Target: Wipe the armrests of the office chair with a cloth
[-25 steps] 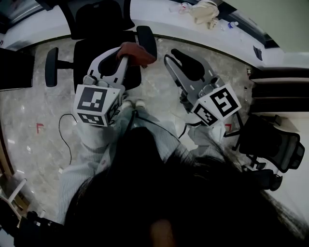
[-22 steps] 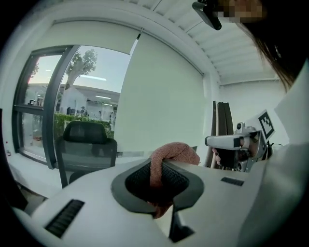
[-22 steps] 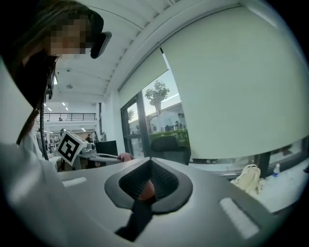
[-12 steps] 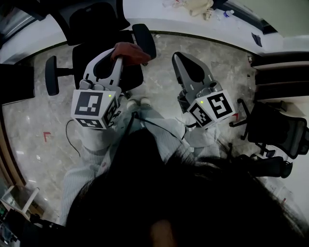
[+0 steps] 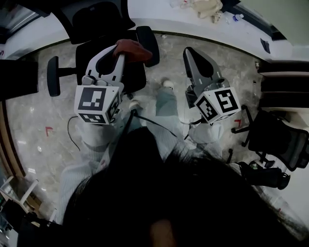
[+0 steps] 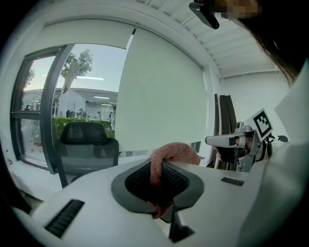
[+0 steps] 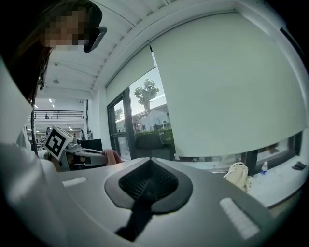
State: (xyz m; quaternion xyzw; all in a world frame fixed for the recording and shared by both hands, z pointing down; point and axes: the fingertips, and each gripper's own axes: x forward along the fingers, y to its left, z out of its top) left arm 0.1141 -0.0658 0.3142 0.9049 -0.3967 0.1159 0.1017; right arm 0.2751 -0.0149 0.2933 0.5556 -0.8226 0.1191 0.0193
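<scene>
A black office chair point(image 5: 104, 60) stands ahead of me, with one armrest point(image 5: 52, 76) on the left and the other armrest point(image 5: 147, 43) on the right. My left gripper point(image 5: 120, 51) is shut on a reddish-brown cloth point(image 5: 133, 48), which hangs just beside the right-hand armrest; whether it touches I cannot tell. In the left gripper view the cloth point(image 6: 170, 153) bulges out between the closed jaws. My right gripper point(image 5: 191, 52) hovers over the floor to the right of the chair, shut with nothing in it. Its own view shows my right gripper point(image 7: 149, 162) closed and empty.
A white counter point(image 5: 159, 19) runs along the window wall, with a beige bag point(image 5: 208, 8) and a small bottle point(image 5: 236, 18) on it. A second black chair point(image 5: 280, 140) stands at the right. A cable point(image 5: 72, 137) lies on the marble floor. My shoe point(image 5: 167, 83) is forward.
The right gripper has swung up and to the right, away from the chair. One foot has stepped forward between the grippers. The left gripper still holds the cloth by the armrest.
</scene>
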